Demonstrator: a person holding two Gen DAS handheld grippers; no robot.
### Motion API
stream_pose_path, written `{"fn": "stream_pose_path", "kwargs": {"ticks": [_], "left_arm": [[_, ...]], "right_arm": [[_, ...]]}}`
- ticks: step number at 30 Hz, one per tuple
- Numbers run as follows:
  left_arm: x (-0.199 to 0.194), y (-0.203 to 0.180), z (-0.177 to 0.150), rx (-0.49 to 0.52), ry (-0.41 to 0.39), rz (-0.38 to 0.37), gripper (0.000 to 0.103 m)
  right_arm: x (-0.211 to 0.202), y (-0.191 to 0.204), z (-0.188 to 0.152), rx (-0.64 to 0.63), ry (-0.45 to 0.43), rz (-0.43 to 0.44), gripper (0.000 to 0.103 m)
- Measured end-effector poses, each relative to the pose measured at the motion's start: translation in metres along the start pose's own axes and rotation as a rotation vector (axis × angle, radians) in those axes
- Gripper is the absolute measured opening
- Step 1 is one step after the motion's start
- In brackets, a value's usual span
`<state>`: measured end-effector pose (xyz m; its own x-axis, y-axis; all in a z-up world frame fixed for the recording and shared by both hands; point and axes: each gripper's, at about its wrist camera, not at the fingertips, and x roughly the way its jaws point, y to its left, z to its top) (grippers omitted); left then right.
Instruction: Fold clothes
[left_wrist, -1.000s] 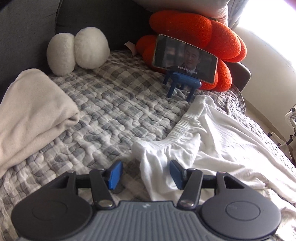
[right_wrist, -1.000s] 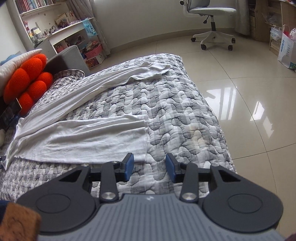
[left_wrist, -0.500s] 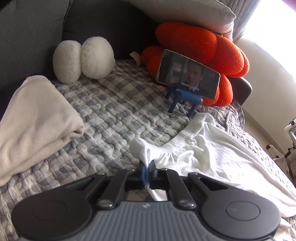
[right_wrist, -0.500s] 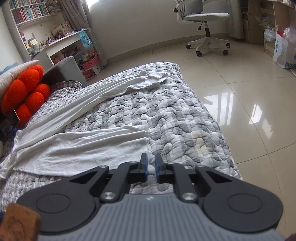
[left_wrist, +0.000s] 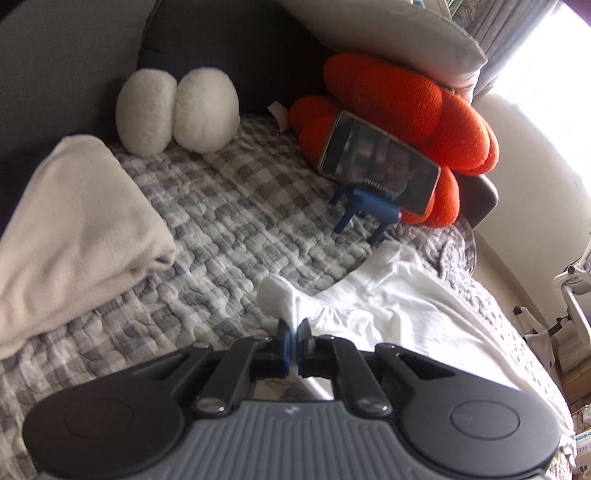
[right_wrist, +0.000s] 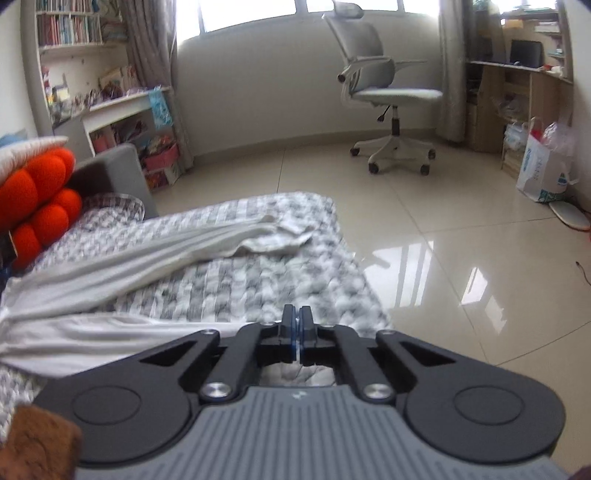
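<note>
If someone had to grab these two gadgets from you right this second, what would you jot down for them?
Left gripper: shut on the waistband end of the white trousers, pinching a bunched fold just off the quilt.
Right gripper: its jaws have just been closing and now stand shut at the near trouser leg's hem; whether cloth is caught is unclear from this view.
Trousers: spread along the quilt, the far leg trailing toward the corner.
Done: both ends gripped or nearly so. A beige folded cloth lies aside.
Left: check the right grip, then fold.
</note>
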<state>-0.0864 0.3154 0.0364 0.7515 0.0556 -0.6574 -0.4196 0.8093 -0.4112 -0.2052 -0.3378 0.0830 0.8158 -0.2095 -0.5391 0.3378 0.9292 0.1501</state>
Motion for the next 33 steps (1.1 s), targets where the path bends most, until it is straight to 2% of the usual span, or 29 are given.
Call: {"fn": "stream_pose_path", "kwargs": {"ticks": [2, 4, 9, 12, 15, 17, 19, 20, 21, 22, 23, 24, 28, 30, 31, 32, 33], "left_arm": [[-0.007, 0.001, -0.002, -0.024, 0.020, -0.015, 0.003], [-0.010, 0.000, -0.012, -0.030, 0.046, -0.017, 0.003], [-0.011, 0.007, -0.038, -0.011, 0.074, 0.022, 0.003], [-0.010, 0.016, -0.043, -0.028, 0.094, 0.013, 0.003], [-0.010, 0.018, -0.043, 0.004, 0.090, 0.015, 0.003], [-0.010, 0.019, -0.040, 0.006, 0.087, 0.024, 0.004], [-0.009, 0.020, -0.039, 0.000, 0.088, 0.027, 0.004], [-0.009, 0.019, -0.039, 0.001, 0.087, 0.028, 0.004], [-0.010, 0.019, -0.039, 0.002, 0.085, 0.028, 0.004], [-0.010, 0.018, -0.040, 0.006, 0.082, 0.027, 0.004], [-0.011, 0.018, -0.040, 0.010, 0.080, 0.027, 0.003], [-0.012, 0.018, -0.040, 0.010, 0.078, 0.026, 0.004], [-0.011, 0.020, -0.039, 0.002, 0.072, 0.027, 0.004], [-0.009, 0.017, -0.041, 0.024, 0.070, 0.036, 0.003], [-0.008, 0.015, -0.042, 0.037, 0.069, 0.041, 0.003], [-0.007, 0.013, -0.043, 0.048, 0.069, 0.045, 0.003], [-0.007, 0.012, -0.043, 0.053, 0.068, 0.047, 0.003]], "right_arm": [[-0.015, -0.011, 0.015, 0.016, -0.049, -0.022, 0.000], [-0.021, -0.022, 0.018, 0.025, -0.057, -0.048, 0.000], [-0.010, -0.037, -0.007, 0.010, 0.014, -0.130, 0.000], [-0.002, -0.043, -0.026, 0.036, 0.067, -0.101, 0.000], [0.009, -0.035, -0.038, 0.024, 0.148, -0.001, 0.004], [0.013, -0.024, -0.041, -0.001, 0.172, 0.032, 0.014], [0.015, -0.017, -0.041, 0.019, 0.186, 0.081, 0.014], [0.015, -0.014, -0.040, 0.032, 0.194, 0.106, 0.019], [0.017, -0.013, -0.039, 0.062, 0.198, 0.130, 0.025], [0.018, -0.014, -0.038, 0.106, 0.206, 0.158, 0.043], [0.020, -0.015, -0.037, 0.152, 0.215, 0.187, 0.053], [0.023, -0.017, -0.036, 0.192, 0.238, 0.208, 0.054], [0.031, -0.013, -0.044, 0.253, 0.323, 0.230, 0.054], [0.030, -0.004, -0.046, 0.198, 0.303, 0.193, 0.053], [0.029, 0.001, -0.046, 0.167, 0.290, 0.172, 0.050], [0.028, 0.005, -0.047, 0.137, 0.276, 0.151, 0.024], [0.029, 0.008, -0.047, 0.127, 0.267, 0.137, 0.004]]}}
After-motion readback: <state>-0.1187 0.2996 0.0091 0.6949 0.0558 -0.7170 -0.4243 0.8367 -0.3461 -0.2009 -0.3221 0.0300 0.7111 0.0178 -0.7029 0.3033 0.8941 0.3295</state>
